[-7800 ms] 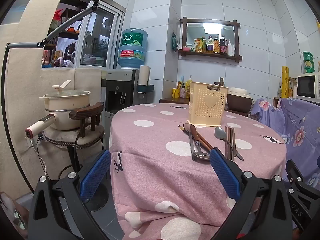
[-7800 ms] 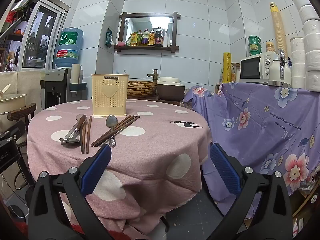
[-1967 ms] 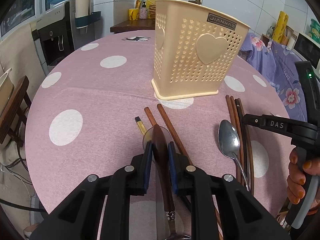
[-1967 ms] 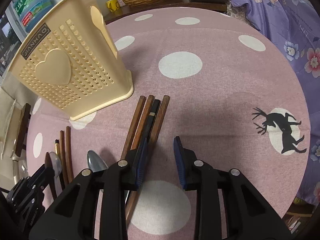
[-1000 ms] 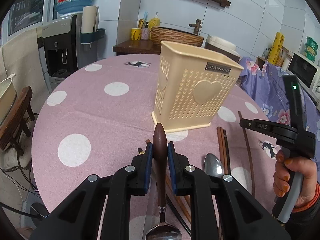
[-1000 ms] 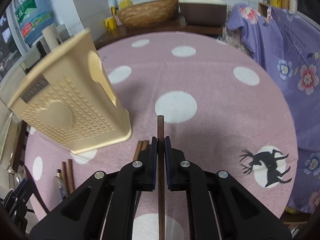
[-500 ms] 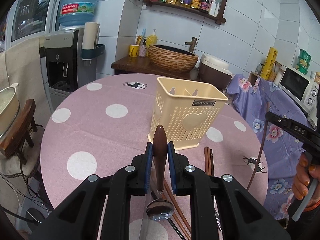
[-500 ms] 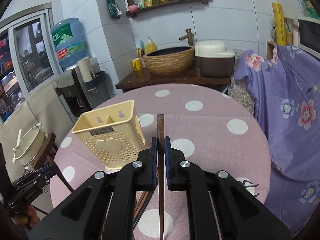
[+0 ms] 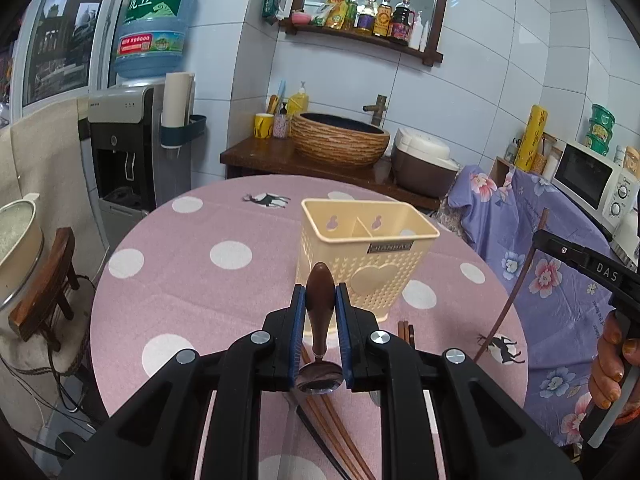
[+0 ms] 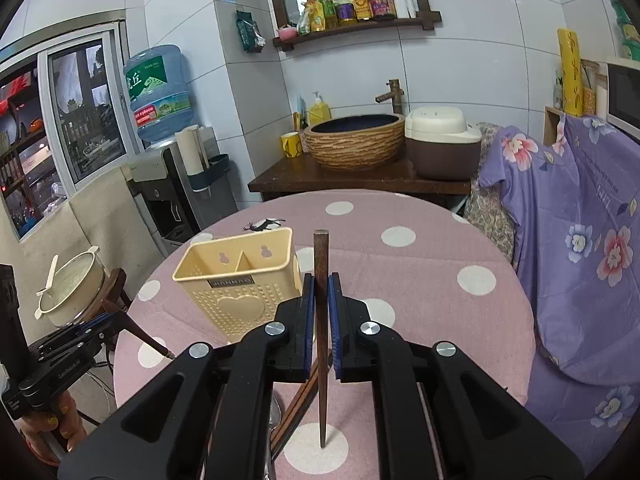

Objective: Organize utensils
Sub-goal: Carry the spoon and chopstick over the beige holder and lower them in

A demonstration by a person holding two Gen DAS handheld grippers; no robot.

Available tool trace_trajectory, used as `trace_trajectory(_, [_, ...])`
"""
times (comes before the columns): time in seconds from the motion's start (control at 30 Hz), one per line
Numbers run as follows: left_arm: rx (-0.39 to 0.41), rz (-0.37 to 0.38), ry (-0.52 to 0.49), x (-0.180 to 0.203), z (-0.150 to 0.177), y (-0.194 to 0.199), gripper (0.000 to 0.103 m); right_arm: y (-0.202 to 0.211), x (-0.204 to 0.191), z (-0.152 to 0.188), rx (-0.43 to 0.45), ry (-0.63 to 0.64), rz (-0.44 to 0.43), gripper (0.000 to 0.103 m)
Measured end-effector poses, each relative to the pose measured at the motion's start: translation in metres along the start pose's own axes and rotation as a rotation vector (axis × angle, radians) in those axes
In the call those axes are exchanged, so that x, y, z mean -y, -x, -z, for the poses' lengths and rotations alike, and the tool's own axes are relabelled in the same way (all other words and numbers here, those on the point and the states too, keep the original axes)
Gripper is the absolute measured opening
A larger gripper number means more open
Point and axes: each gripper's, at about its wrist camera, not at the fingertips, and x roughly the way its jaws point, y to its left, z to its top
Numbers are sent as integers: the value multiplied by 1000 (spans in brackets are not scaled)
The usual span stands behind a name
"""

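My left gripper (image 9: 320, 300) is shut on the brown wooden handle of a metal spoon (image 9: 319, 312); its bowl hangs down below the jaws. The cream two-compartment utensil basket (image 9: 366, 260) stands on the pink dotted table just beyond it, empty. My right gripper (image 10: 319, 292) is shut on a single brown chopstick (image 10: 320, 344), held upright above the table, with the basket (image 10: 236, 288) to its left. The chopstick (image 9: 516, 288) and right gripper also show at the right edge of the left wrist view. More chopsticks (image 9: 336, 432) lie on the cloth below.
The round table (image 9: 200, 280) has a pink cloth with white dots. A pot (image 10: 72, 288) on a wooden stool stands left of it. A water dispenser (image 9: 132, 140), a sideboard with a woven basin (image 9: 340, 140) and a flowered purple cover (image 10: 580, 240) ring the table.
Both grippers have risen from the table with their utensils, the spoon and the chopstick now hanging clear of the cloth. The basket's open top has come into view.
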Motion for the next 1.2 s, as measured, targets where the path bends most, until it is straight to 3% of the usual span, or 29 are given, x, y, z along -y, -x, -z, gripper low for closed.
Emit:
trace_trajectory(0.27, [5,42,16,2,-31,5,16,3,-8,-34,1,2,-23,8])
trace_trajectory(0.47, [53,114,43,8,-95,27,16,20,-29,-91,58,-10,-90,8])
trace_trajectory(0.6, [139,55,30,21,-134,30,16,30,-46,-137,164,-32,-96,8])
trace_trajectory(0.73, [193,-25,18,33,-150,12,16,19,-65,-164,249,-17,-36,8])
trace_trajectory(0.93, [130,-60,23,32,-134,-38,16,-31,-74,-144,203,15,28,8])
trace_trajectory(1.2, [40,-86,9,24,-95,-75,16,-76,-66,-101,97,19,24,8])
